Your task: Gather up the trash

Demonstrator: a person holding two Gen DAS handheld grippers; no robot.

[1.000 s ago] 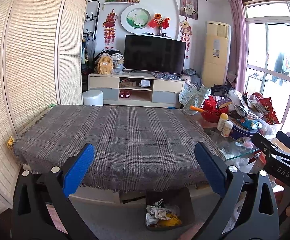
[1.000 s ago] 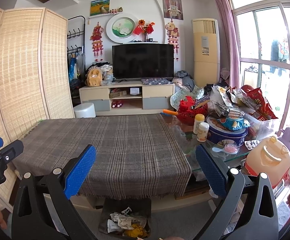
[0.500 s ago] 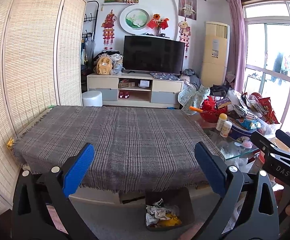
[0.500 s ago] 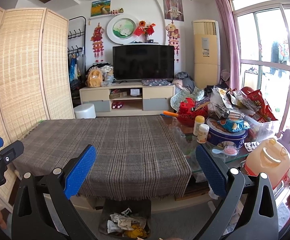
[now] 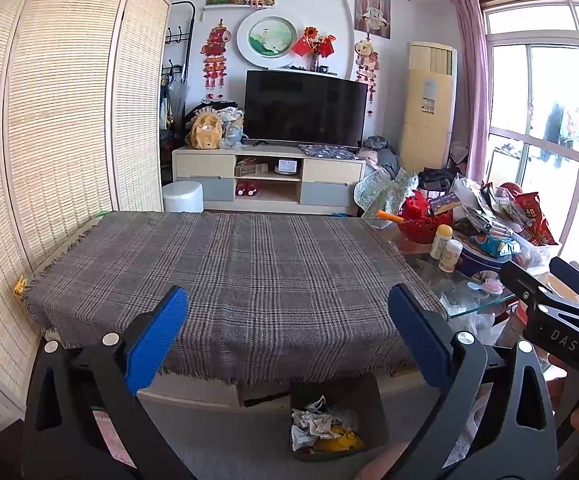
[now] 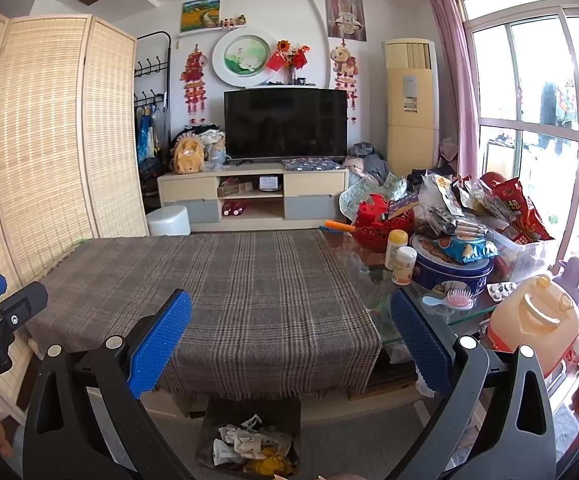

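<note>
A dark trash bin (image 5: 373, 396) stands on the floor below the table's near edge, holding crumpled white and yellow paper (image 5: 323, 432). It also shows in the right wrist view (image 6: 285, 412) with the paper (image 6: 249, 448) inside. My left gripper (image 5: 287, 334) is open and empty, held above the bin at the near edge of the plaid tablecloth (image 5: 229, 264). My right gripper (image 6: 289, 338) is open and empty too, held beside it to the right. No trash shows on the cloth (image 6: 225, 280).
The glass table end at right is crowded: red basket (image 6: 381, 224), two small bottles (image 6: 403, 260), blue cookie tin (image 6: 453, 270), snack bags in a clear box (image 6: 529, 248), pink hairbrush (image 6: 459, 302), orange jug (image 6: 533, 320). A bamboo screen (image 5: 61, 120) stands left. TV stand (image 5: 269, 180) behind.
Both views have shifted very slightly; the grippers stay open and empty and nothing on the table or in the bin has moved.
</note>
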